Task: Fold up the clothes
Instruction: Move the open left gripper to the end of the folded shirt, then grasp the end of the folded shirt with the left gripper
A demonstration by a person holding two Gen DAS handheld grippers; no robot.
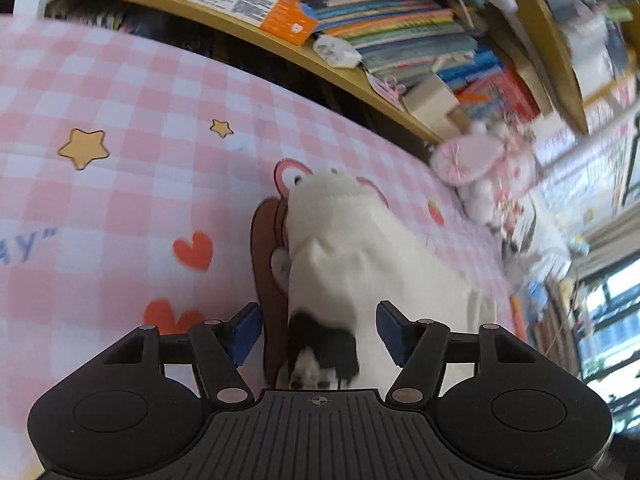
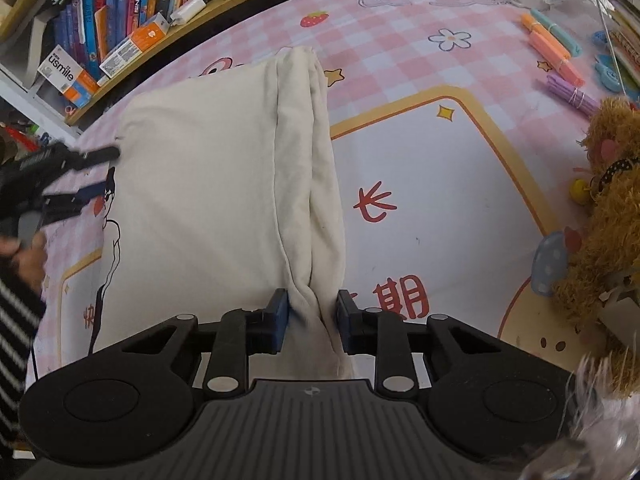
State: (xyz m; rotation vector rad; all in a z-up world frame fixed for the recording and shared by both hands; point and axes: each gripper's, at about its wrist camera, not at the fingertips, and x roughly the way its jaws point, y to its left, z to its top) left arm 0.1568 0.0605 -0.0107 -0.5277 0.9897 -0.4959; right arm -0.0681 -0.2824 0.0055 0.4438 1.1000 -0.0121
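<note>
Pink checked cloth point(image 2: 400, 60): covering the whole work surface, lying flat, with open room showing to the right of the garment as far as the cluttered right edge.

Bookshelf point(image 2: 120, 20): running along the far-left edge of the cloth, crammed with books and boxes, closing off that side.

Cream garment point(image 2: 200, 180): lying on the cloth, folded into a broad panel, its bunched fold forming a thick ridge along the panel's right side; a black printed figure is peeking out at its left edge.

Brown plush toy point(image 2: 608, 208): sitting at the right edge of the cloth, well apart from the garment.

Pastel marker bundles point(image 2: 556, 56): lying near the far-right corner of the cloth.

Pink plush items point(image 1: 480, 168): resting at the cloth's far edge by the bookshelf.

Right gripper point(image 2: 312, 320): blue pads pressing on either side of the garment's near ridge end, clamping it.

Left gripper point(image 1: 318, 330): jaws standing apart, pads clear of the fabric, the garment's near-left corner lying between and beneath them; a striped sleeve point(image 2: 16, 320) is showing behind it.
</note>
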